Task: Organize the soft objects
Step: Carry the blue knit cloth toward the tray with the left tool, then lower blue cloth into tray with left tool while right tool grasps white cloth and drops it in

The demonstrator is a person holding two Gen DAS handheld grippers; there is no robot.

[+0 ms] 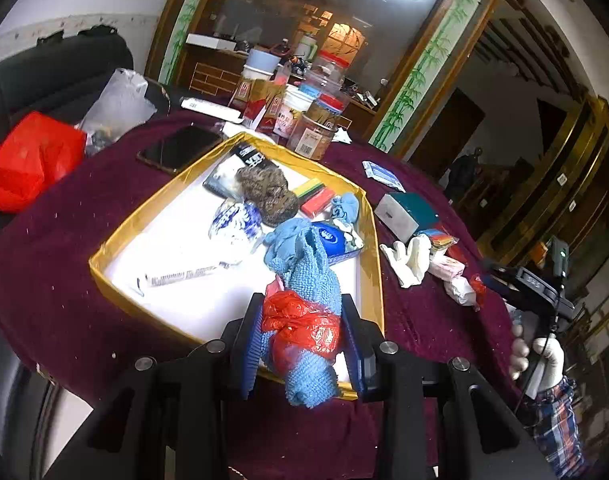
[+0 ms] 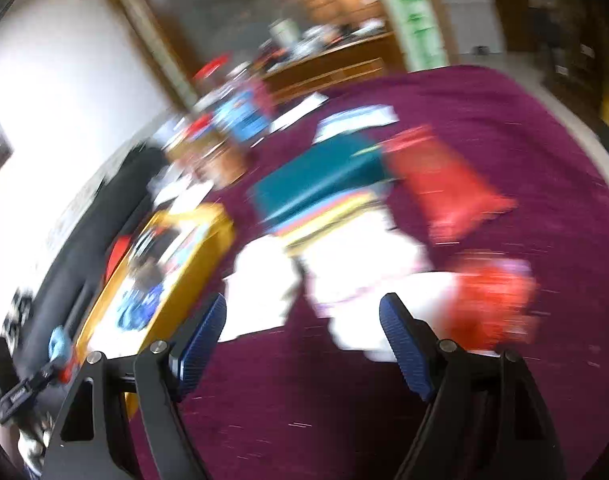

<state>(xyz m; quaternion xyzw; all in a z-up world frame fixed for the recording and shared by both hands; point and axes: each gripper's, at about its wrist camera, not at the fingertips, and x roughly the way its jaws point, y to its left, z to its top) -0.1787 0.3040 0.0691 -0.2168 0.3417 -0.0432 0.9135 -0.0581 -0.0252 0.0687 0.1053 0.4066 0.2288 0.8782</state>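
Note:
My left gripper (image 1: 302, 332) is shut on a blue knitted cloth (image 1: 310, 284) and a crumpled red plastic bag (image 1: 304, 324), held above the near corner of the yellow-rimmed white tray (image 1: 120, 240). The tray holds a brown knitted item (image 1: 268, 192), a blue-white pouch (image 1: 236, 220), another blue cloth (image 1: 346, 206), a blue tin and a tube. My right gripper (image 2: 304, 344) is open and empty above the maroon tablecloth (image 2: 524, 128), close to blurred white items (image 2: 344, 264) and a red item (image 2: 492, 300). White gloves (image 1: 408, 258) lie right of the tray.
A phone (image 1: 180, 148), jars (image 1: 316, 132) and boxes stand behind the tray. A red bag (image 1: 32, 160) lies at the far left. A teal box (image 1: 404, 210), coloured sponges and packets lie on the cloth at the right. The right wrist view is motion-blurred.

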